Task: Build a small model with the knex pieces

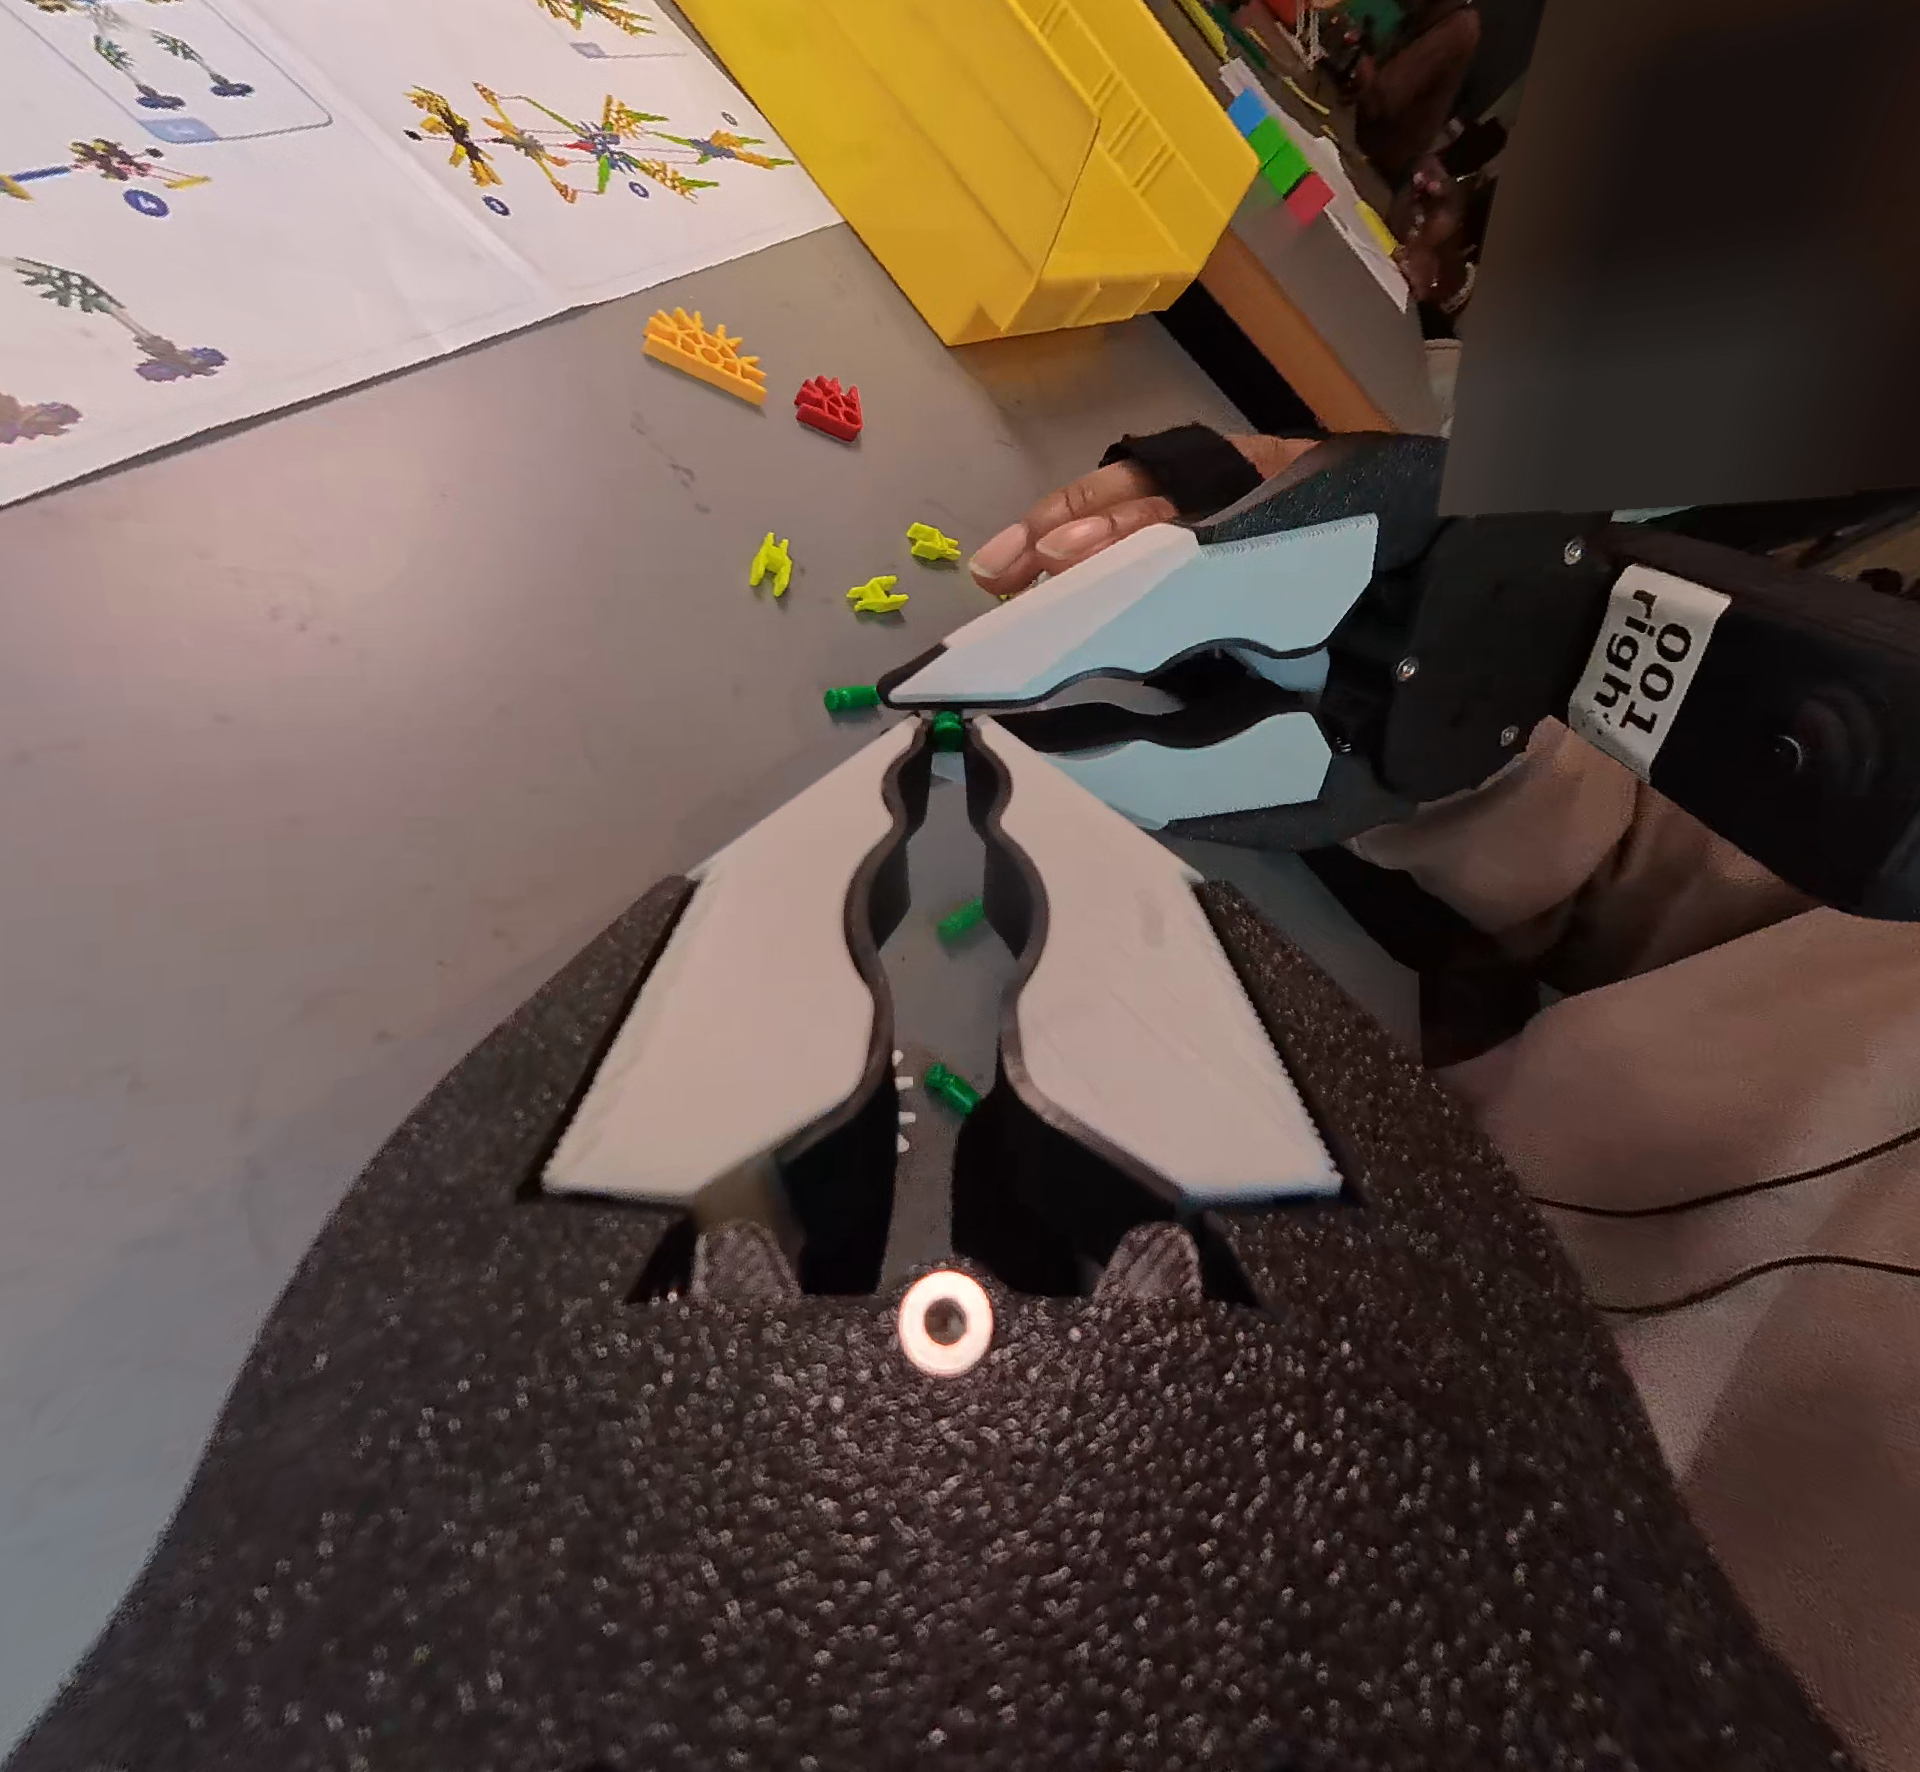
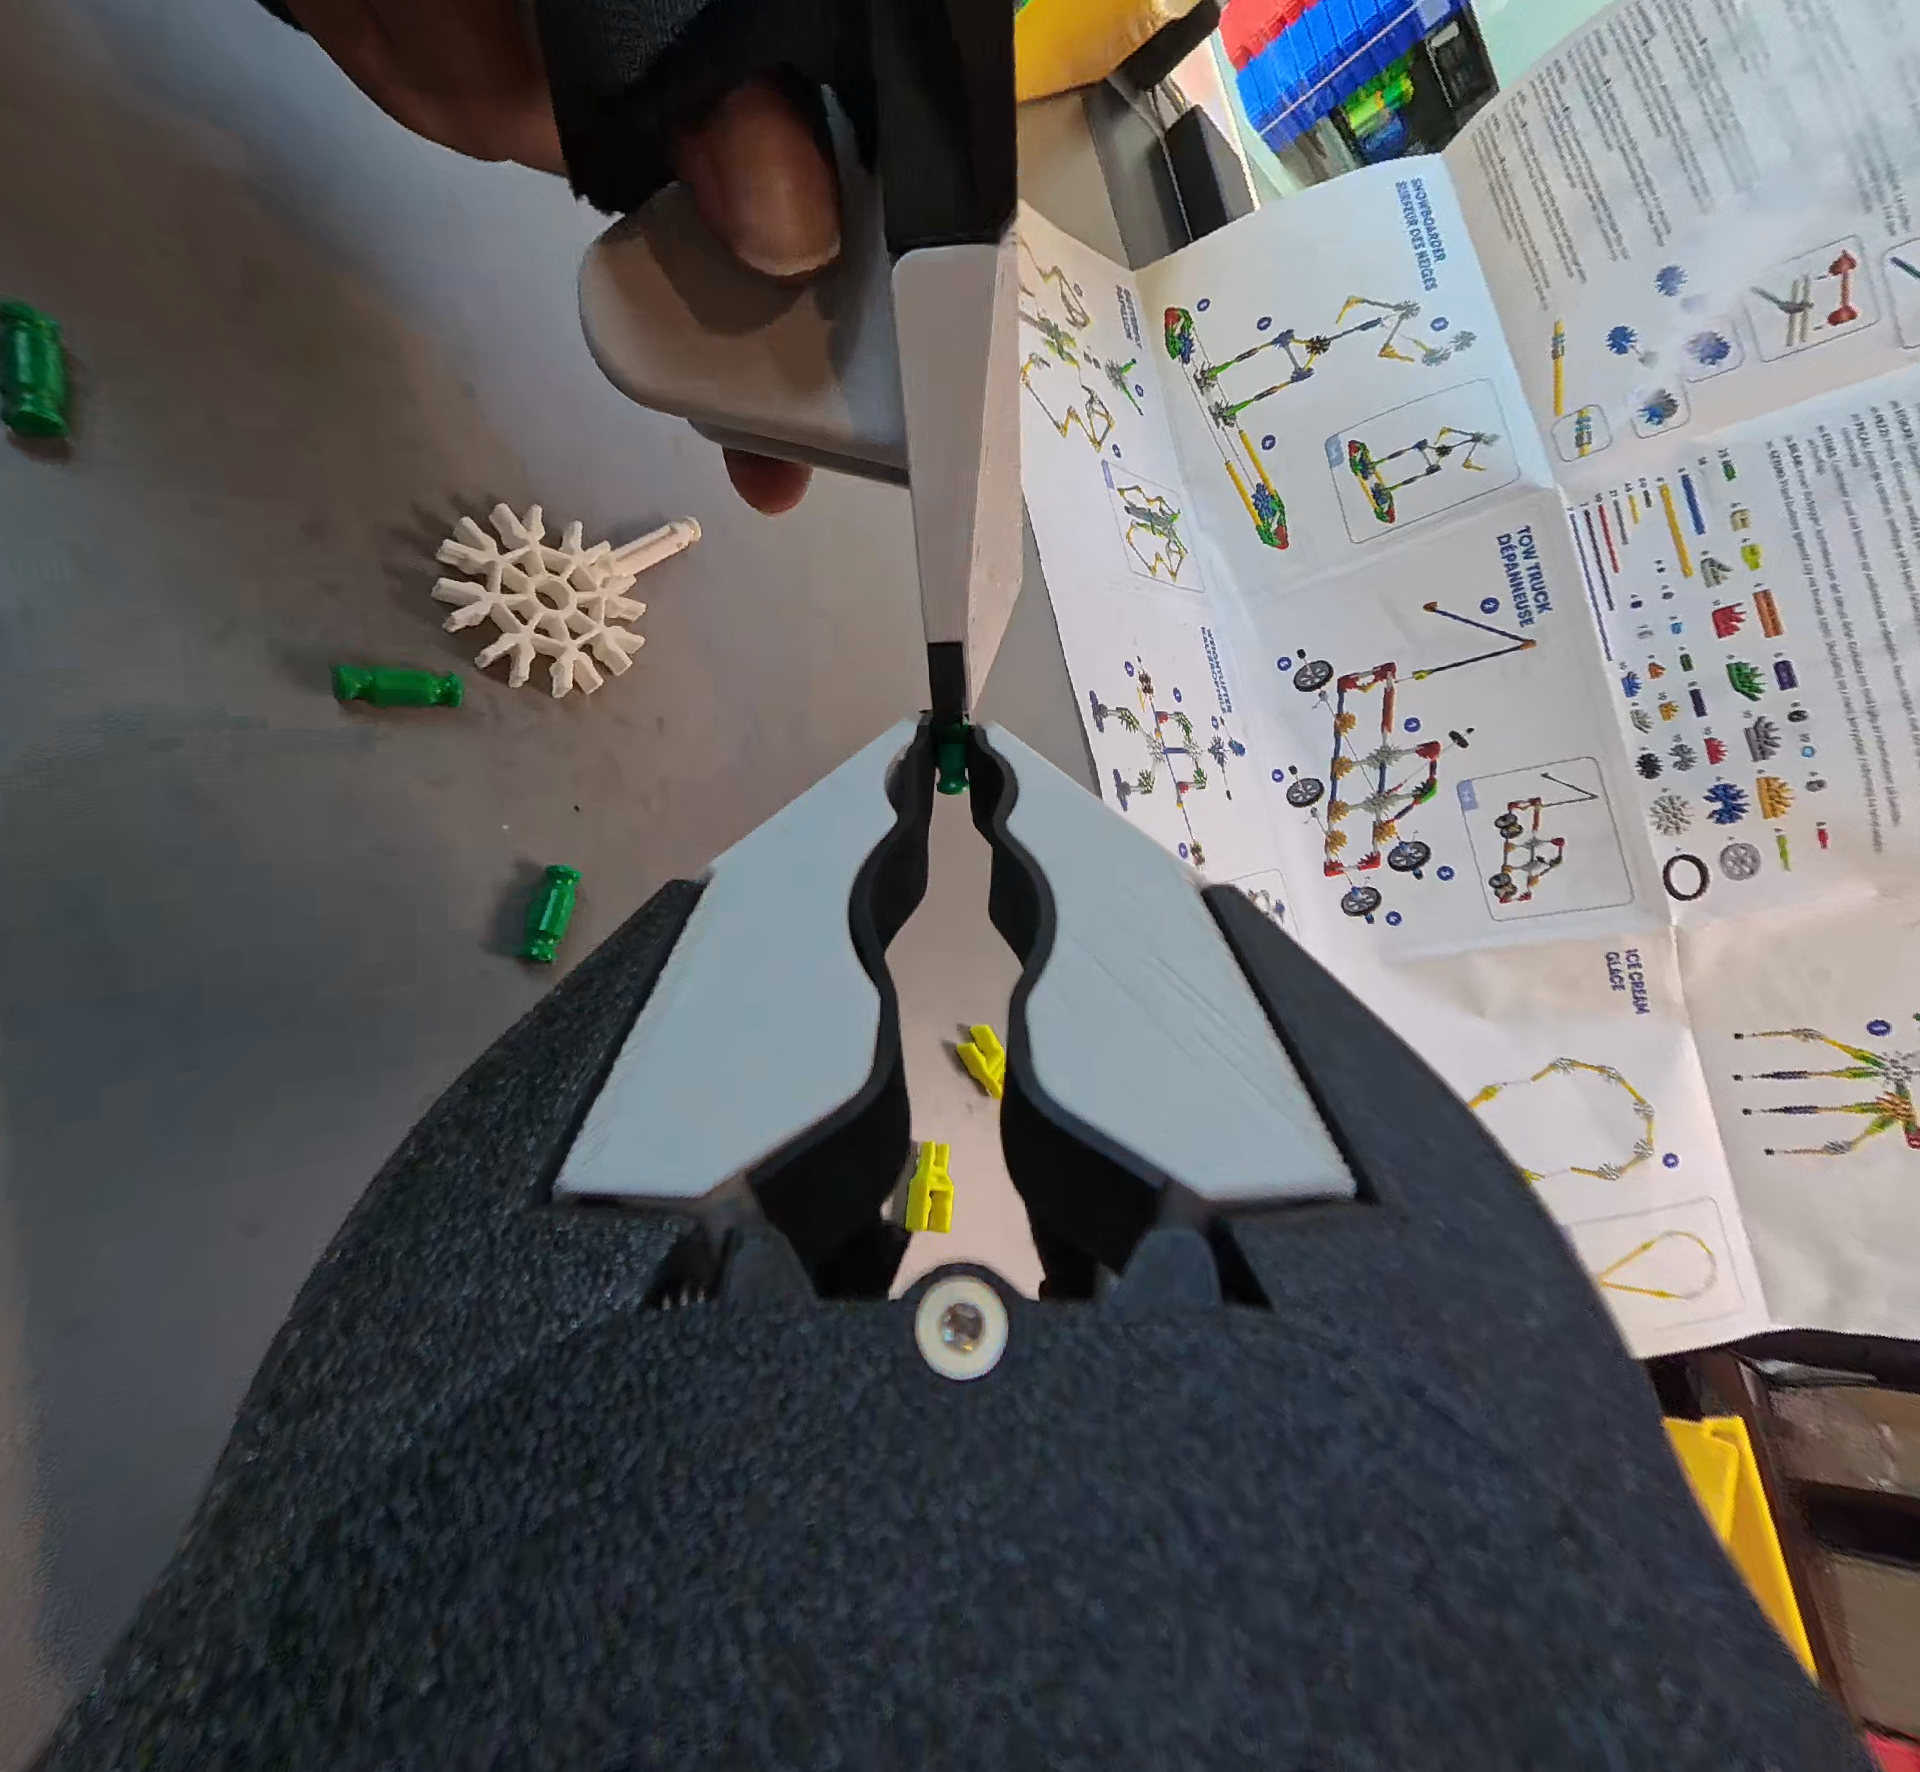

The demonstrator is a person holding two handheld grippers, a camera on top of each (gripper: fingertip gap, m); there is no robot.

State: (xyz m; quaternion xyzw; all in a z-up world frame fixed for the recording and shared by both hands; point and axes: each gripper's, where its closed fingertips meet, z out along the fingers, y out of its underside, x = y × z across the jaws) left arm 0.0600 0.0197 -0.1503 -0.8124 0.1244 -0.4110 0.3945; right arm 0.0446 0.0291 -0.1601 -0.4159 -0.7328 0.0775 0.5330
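A short green rod (image 2: pixel 950 758) is pinched by both grippers at once — left gripper (image 1: pixel 943 730), right gripper (image 2: pixel 948 735) — tip to tip. Loose green rods (image 2: pixel 397 685) lie nearby.

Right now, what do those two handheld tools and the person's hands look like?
Both match: the left tool and right tool have two pale grey fingers with wavy black inner pads, on a rough, speckled black body with a white-ringed screw. The right tool's black handle bears a white label. The person's hand wears a black fingerless glove, with brown sleeves and thin black cables.
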